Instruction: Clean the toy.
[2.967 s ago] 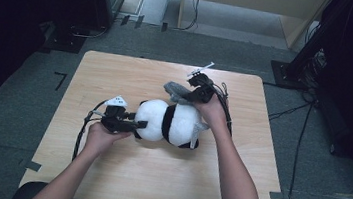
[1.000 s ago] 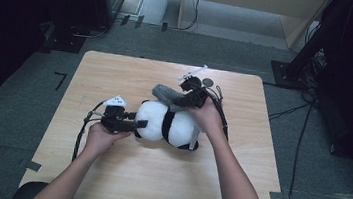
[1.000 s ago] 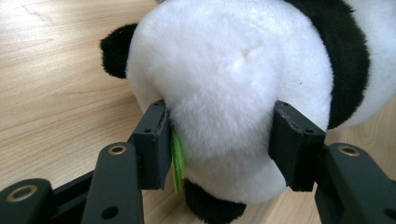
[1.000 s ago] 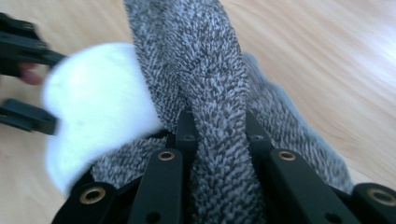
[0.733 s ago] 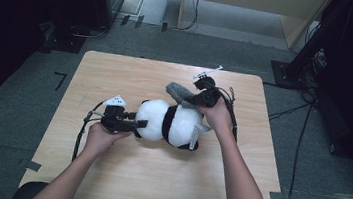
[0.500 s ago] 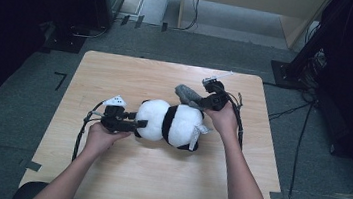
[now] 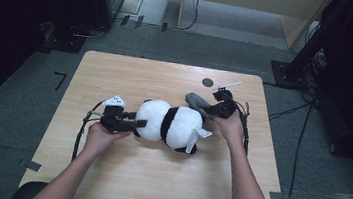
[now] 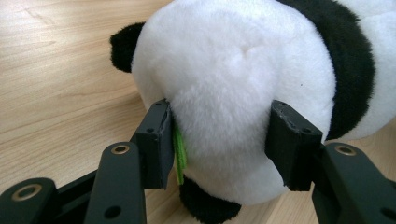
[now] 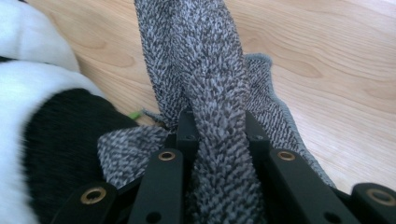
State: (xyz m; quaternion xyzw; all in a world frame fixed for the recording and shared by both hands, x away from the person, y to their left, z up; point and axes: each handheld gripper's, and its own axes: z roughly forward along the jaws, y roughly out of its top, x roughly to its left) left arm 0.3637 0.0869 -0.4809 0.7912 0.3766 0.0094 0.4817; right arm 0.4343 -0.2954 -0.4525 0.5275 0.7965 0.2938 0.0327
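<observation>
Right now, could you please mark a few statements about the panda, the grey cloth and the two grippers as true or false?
1. The left gripper has its jaws pressed on the plush panda. True.
2. The right gripper is open and holds nothing. False: it is shut on the grey knitted cloth.
3. The panda lies on the wooden table. True.
4. The grey cloth lies at the table's near left corner. False: in the high view it is just beyond the panda, toward the right.
5. The panda is entirely white. False: it has a black band and black ears.
</observation>
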